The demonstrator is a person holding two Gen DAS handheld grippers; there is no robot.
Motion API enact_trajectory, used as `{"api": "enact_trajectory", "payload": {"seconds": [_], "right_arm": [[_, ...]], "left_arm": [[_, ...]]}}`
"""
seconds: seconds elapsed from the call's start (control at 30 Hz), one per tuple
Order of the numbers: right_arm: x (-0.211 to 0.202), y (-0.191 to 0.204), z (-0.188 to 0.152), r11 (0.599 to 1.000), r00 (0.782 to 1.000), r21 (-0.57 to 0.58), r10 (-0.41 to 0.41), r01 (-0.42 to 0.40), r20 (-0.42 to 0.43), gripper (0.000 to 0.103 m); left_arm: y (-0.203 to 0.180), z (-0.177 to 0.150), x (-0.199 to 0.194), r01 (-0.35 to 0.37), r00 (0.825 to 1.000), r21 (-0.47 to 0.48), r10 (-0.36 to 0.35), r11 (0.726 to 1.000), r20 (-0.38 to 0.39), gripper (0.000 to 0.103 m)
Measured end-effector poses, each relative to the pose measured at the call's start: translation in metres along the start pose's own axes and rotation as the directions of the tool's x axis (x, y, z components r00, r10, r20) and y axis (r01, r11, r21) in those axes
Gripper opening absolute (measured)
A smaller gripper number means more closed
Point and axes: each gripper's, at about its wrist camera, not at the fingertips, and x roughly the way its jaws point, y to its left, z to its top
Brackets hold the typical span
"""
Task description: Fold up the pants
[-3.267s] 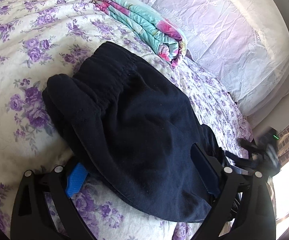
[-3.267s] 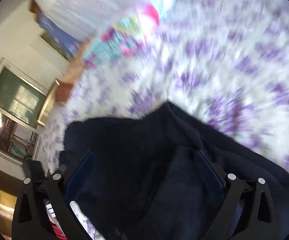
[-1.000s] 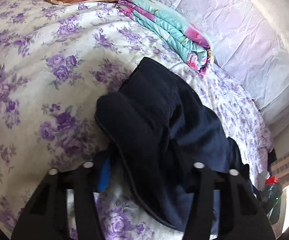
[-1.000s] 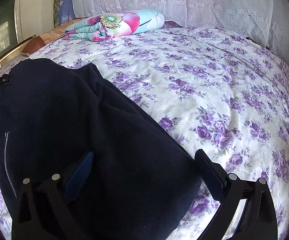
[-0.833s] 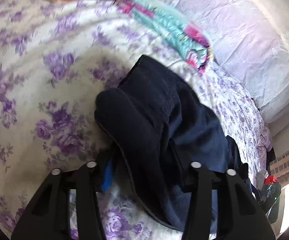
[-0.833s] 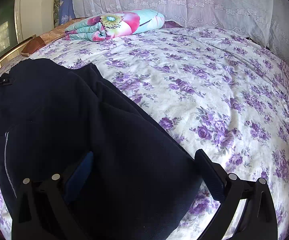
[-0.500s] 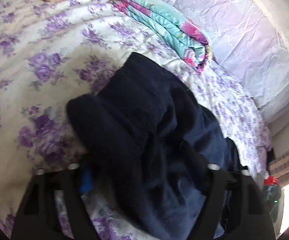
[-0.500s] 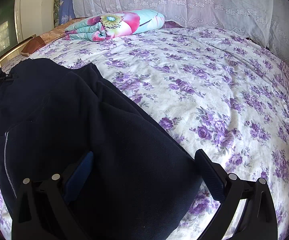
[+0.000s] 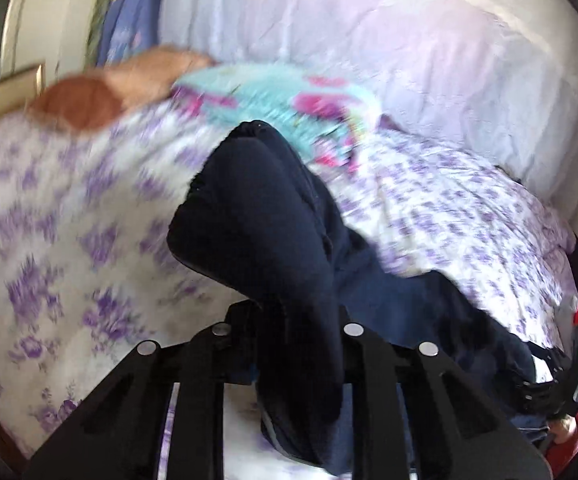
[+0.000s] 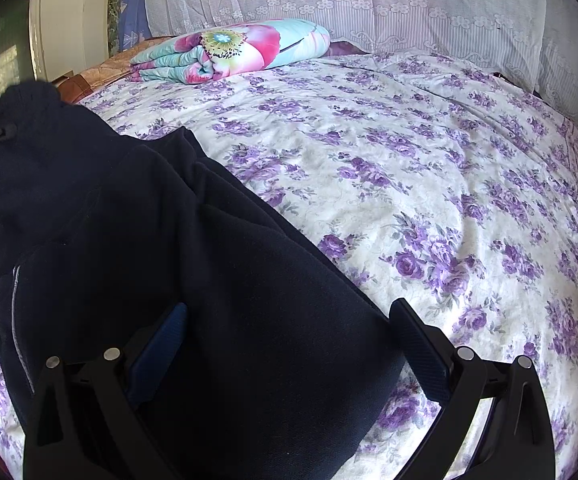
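The dark navy pants (image 10: 149,264) lie on the floral bed sheet (image 10: 429,184). My left gripper (image 9: 289,332) is shut on a bunched fold of the pants (image 9: 265,216) and holds it lifted above the bed; this view is blurred by motion. In the right wrist view that lifted end rises at the far left (image 10: 21,120). My right gripper (image 10: 289,336) is open, its jaws wide apart over the near end of the pants, which lies flat between them. Its fingers (image 10: 421,344) rest at the cloth's edges.
A folded floral quilt (image 10: 233,50) lies at the head of the bed, with a brown pillow (image 9: 85,100) beside it. White lace pillows (image 10: 409,4) line the headboard. A window and wall are at the left. Bare sheet spreads to the right.
My left gripper has closed on the pants fold and lifted it, tilting up toward the headboard. My right gripper has stayed open and still over the pants.
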Motion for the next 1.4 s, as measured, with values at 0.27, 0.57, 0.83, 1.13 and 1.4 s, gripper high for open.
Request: {"api": "enact_trajectory", "payload": {"seconds": [0.27,0.57,0.83,1.13,1.4], "right_arm": [[-0.046,-0.062,0.0,0.97,0.985,0.241,-0.064,0.024,0.157,0.1],[-0.024,-0.145,-0.026,0.792,0.997,0.608,0.008,-0.051,0.073,0.1],[-0.026,-0.139,-0.02,0.812,0.996,0.58,0.019,-0.064,0.083,0.1],[-0.051,-0.103,-0.004,0.903,0.972,0.405,0.051,-0.142,0.229,0.1],[-0.01,-0.094,-0.01,0.919,0.995,0.381,0.096,-0.103,0.037,0.1]], "left_arm": [[-0.172,-0.02,-0.057,0.114,0.981,0.453,-0.173,0.884,0.092,0.018],[-0.296,-0.162,0.02,0.135,0.989,0.776,-0.032,0.616,-0.146,0.028],[-0.268,-0.138,-0.036,0.144,0.99,0.734,-0.099,0.664,-0.104,0.089],[-0.247,-0.089,-0.028,0.188,0.982,0.507,-0.145,0.841,-0.124,0.097],[-0.25,-0.151,0.027,0.259,0.954,0.48,-0.145,0.838,-0.261,0.099]]}}
